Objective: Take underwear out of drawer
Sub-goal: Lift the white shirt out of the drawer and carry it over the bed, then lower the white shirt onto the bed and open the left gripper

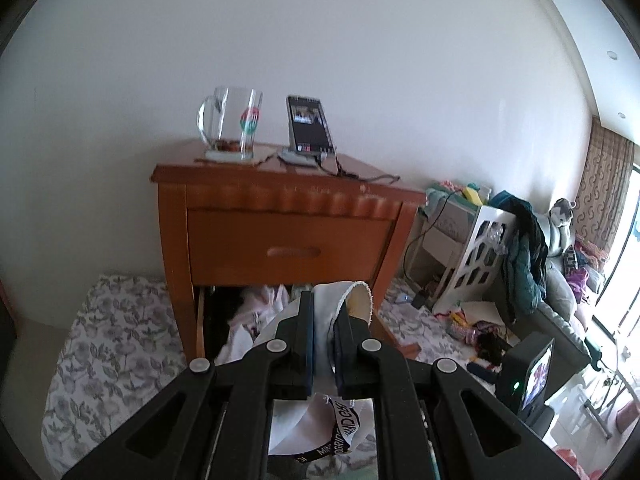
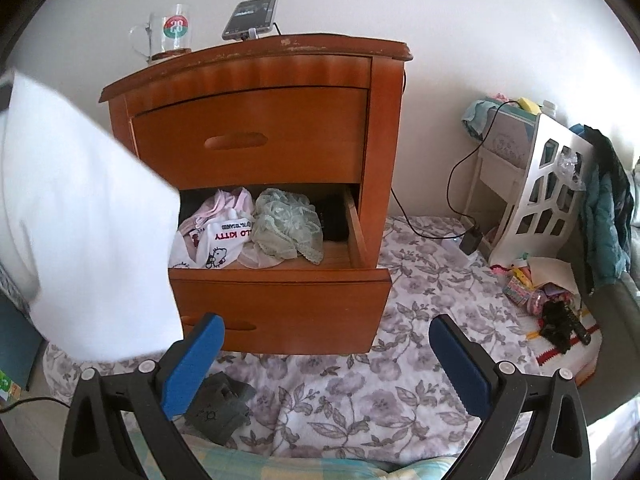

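White underwear (image 1: 326,312) pinched fast between the closed pads of the left gripper (image 1: 323,344), waistband with black lettering dangling below the jaws, the open lower drawer (image 2: 280,280) of the wooden nightstand (image 1: 280,208) just beyond the fingertips. Right gripper (image 2: 326,364) spread wide and empty, drawer straight ahead of its jaws with a pink-and-white printed pair (image 2: 220,236) and a pale green lace pair (image 2: 286,224) inside. Best to keep the pinch firm and carry the trailing cloth clear of the drawer front, then set down on the floral sheet (image 2: 400,380).
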A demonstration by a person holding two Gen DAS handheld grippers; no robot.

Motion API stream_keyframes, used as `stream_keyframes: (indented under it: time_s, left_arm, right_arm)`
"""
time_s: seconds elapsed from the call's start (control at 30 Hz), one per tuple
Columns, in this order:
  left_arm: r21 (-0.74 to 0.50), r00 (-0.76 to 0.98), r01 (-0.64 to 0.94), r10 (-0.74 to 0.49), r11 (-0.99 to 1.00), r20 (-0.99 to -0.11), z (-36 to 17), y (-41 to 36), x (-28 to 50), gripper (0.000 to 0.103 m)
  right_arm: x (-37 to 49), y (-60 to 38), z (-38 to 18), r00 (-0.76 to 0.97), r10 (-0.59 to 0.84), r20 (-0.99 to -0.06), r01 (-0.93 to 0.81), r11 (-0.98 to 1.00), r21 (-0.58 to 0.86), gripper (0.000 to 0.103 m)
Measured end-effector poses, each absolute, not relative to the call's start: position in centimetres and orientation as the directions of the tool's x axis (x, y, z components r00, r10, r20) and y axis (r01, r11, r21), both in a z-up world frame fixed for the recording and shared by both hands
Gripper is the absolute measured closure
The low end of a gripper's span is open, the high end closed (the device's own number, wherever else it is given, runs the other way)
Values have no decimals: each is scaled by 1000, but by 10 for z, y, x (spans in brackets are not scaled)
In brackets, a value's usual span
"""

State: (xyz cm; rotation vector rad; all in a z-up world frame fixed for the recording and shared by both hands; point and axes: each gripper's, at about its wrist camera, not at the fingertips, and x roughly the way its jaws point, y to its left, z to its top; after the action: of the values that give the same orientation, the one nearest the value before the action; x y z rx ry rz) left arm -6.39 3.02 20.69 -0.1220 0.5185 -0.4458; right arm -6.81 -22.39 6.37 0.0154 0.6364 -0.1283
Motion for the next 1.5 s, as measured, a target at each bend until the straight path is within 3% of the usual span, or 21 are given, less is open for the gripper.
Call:
stream_keyframes:
  time_s: [0.97,1.2,1.5]
  left_arm:
    - [-314,502,435,-516,844,-694,73,-34,-39,96]
    - [-315,448,427,-501,848,-740,48,-46,-27,96]
    - [-304,459,303,-418,903,-784,21,-22,-6,96]
  right_arm:
    - [-58,-235,48,770,-129,-625,142,989,-29,0]
    - [-50,-240,37,751,-134,-647,150,988,-31,0]
    - [-40,-239,26,726,-128,-675,137,990,-40,0]
